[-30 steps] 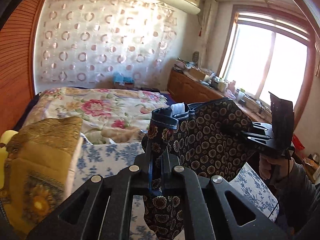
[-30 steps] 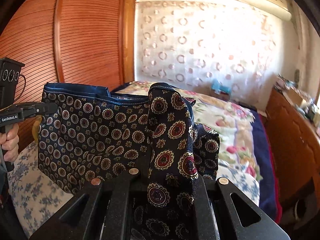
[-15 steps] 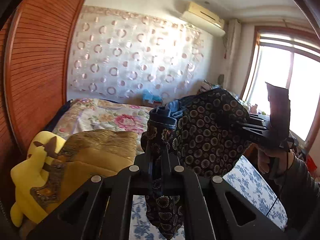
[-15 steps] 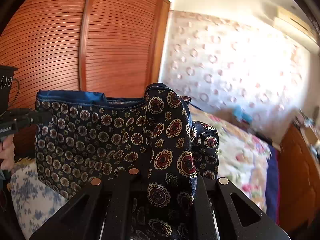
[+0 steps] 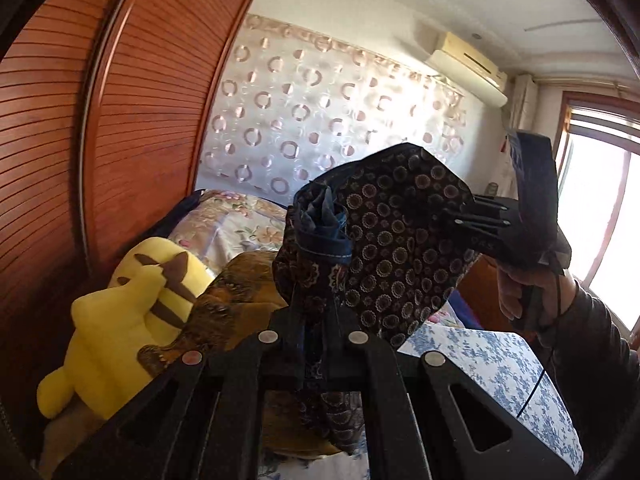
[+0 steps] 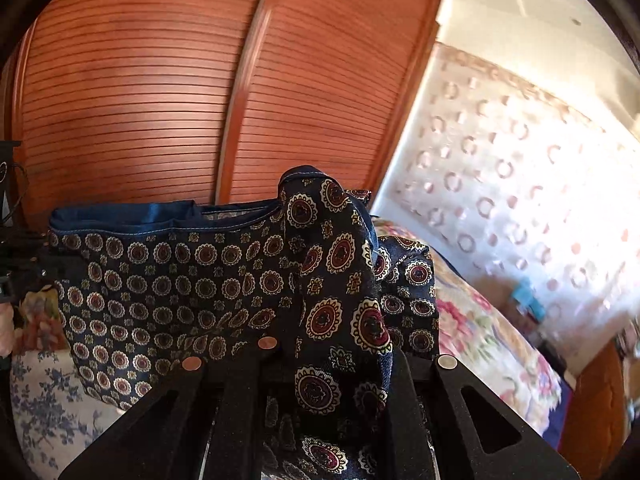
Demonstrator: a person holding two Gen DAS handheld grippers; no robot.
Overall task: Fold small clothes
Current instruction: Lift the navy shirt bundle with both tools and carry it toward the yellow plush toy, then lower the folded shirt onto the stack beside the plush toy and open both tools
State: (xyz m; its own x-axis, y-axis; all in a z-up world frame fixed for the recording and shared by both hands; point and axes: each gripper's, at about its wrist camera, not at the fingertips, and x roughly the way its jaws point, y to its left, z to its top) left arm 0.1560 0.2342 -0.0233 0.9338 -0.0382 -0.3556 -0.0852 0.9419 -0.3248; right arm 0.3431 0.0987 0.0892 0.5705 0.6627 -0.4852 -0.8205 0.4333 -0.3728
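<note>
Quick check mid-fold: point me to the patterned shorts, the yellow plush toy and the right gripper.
patterned shorts [image 6: 168, 280], right wrist view, on the flat front panel below the blue waistband.
yellow plush toy [image 5: 116, 320], left wrist view, on its yellow body.
right gripper [image 5: 464, 216], left wrist view, at its fingertips on the cloth.

Strong daylight from the window [image 5: 600, 216] overexposes the right side, fisheye bends the edges, and the curtain [image 6: 520, 184] is motion-blurred.

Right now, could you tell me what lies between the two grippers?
Only the patterned shorts, stretched between the left gripper and right gripper; the right wrist view shows it best.
</note>
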